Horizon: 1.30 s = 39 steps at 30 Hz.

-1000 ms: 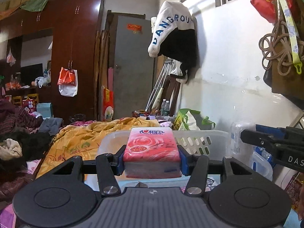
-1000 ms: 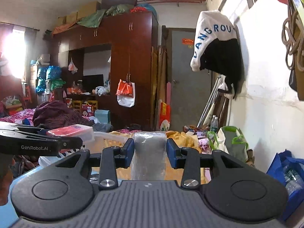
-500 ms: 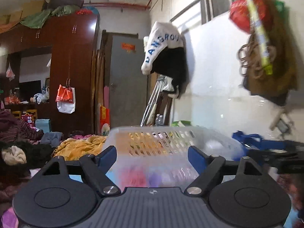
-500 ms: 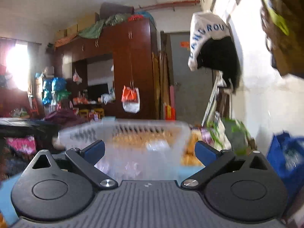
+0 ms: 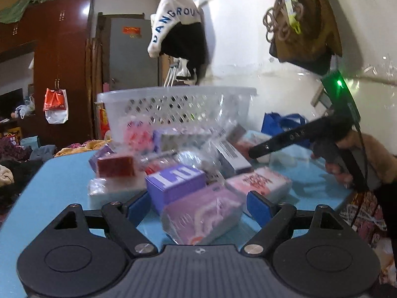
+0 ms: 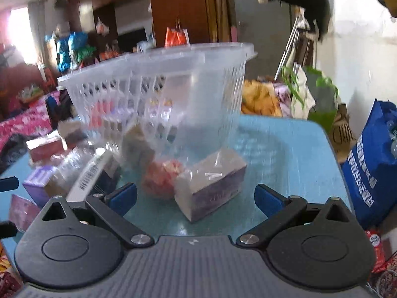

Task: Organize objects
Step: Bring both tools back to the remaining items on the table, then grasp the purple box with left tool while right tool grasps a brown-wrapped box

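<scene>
A clear plastic basket (image 5: 173,106) stands at the far side of the blue table (image 5: 62,173), also in the right wrist view (image 6: 158,79). Several tissue packs and boxes lie in front of it. My left gripper (image 5: 198,206) is open, with a purple tissue pack (image 5: 201,216) between its fingers and a purple box (image 5: 176,183) just beyond. My right gripper (image 6: 196,198) is open and empty, low over a wrapped purple pack (image 6: 211,181) and a red pack (image 6: 161,176). The right gripper also shows in the left wrist view (image 5: 280,141).
A pink tissue pack (image 5: 260,183) lies right of the left gripper. A blue bag (image 6: 374,159) stands right of the table. A white wall is at the right. Bedding and clothes lie to the left, beyond the table edge.
Both grippers let go of their packs and opened. Both then dropped low toward the table, and the items in front of the basket came into view.
</scene>
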Each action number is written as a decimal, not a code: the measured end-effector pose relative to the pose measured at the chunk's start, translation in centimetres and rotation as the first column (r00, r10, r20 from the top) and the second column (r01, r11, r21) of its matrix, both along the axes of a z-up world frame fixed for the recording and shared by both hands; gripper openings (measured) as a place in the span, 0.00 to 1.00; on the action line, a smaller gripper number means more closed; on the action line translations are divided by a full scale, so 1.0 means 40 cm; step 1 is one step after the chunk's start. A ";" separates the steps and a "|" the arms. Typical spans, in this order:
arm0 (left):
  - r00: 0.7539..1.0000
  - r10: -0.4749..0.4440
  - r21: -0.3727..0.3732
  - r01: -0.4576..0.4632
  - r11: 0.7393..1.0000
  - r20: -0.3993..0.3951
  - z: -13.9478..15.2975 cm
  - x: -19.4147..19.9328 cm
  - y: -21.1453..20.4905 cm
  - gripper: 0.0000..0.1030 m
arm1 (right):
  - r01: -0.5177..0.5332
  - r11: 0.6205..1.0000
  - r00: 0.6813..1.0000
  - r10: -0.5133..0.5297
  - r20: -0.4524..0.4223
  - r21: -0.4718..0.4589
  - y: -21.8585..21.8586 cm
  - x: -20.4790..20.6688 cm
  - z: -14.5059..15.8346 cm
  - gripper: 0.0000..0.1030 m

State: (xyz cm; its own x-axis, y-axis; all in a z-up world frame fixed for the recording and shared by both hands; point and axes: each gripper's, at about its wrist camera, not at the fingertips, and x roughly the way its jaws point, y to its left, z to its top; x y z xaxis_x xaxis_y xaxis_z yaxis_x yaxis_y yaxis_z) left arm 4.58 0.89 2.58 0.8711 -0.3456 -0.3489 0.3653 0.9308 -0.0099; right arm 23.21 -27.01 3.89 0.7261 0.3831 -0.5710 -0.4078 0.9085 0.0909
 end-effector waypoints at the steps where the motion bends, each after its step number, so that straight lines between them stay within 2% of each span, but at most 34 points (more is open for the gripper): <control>1: 1.000 -0.005 0.003 0.005 1.000 -0.003 -0.006 -0.002 0.001 0.85 | 0.001 1.000 1.000 -0.001 -0.008 0.008 -0.003 0.005 -0.002 0.94; 4: 1.000 -0.008 0.012 0.008 1.000 -0.010 -0.018 0.006 -0.013 0.85 | 0.007 1.000 1.000 -0.007 -0.026 0.031 -0.020 0.008 -0.008 0.85; 5: 1.000 -0.004 0.012 0.004 1.000 -0.017 -0.023 0.010 -0.014 0.83 | 0.011 1.000 0.999 -0.010 -0.032 0.026 -0.021 0.009 -0.010 0.78; 8: 1.000 -0.004 0.000 0.004 1.000 -0.014 -0.033 0.011 -0.009 0.76 | 0.010 1.000 1.000 -0.010 -0.009 0.005 -0.013 -0.004 -0.009 0.65; 16: 0.998 0.014 -0.020 -0.012 1.000 0.067 -0.027 -0.026 0.018 0.75 | 0.050 0.996 0.992 -0.058 0.108 0.071 -0.038 -0.041 0.007 0.50; 18: 0.997 0.016 -0.032 -0.014 0.999 0.077 -0.020 -0.028 0.025 0.75 | 0.058 0.996 0.988 -0.067 0.140 0.070 -0.035 -0.052 0.009 0.34; 25: 0.996 0.030 -0.035 -0.028 0.999 0.079 -0.020 -0.021 0.035 0.75 | 0.056 0.995 0.988 -0.066 0.142 0.077 -0.034 -0.048 0.013 0.33; 31: 0.996 0.031 -0.038 -0.027 0.999 0.088 -0.017 -0.025 0.038 0.75 | 0.070 0.995 0.986 -0.079 0.145 0.064 -0.028 -0.050 0.012 0.38; 39: 0.995 0.039 -0.046 -0.034 0.998 0.093 -0.013 -0.027 0.050 0.75 | 0.143 0.988 0.986 -0.147 0.075 0.052 -0.032 -0.021 0.005 0.38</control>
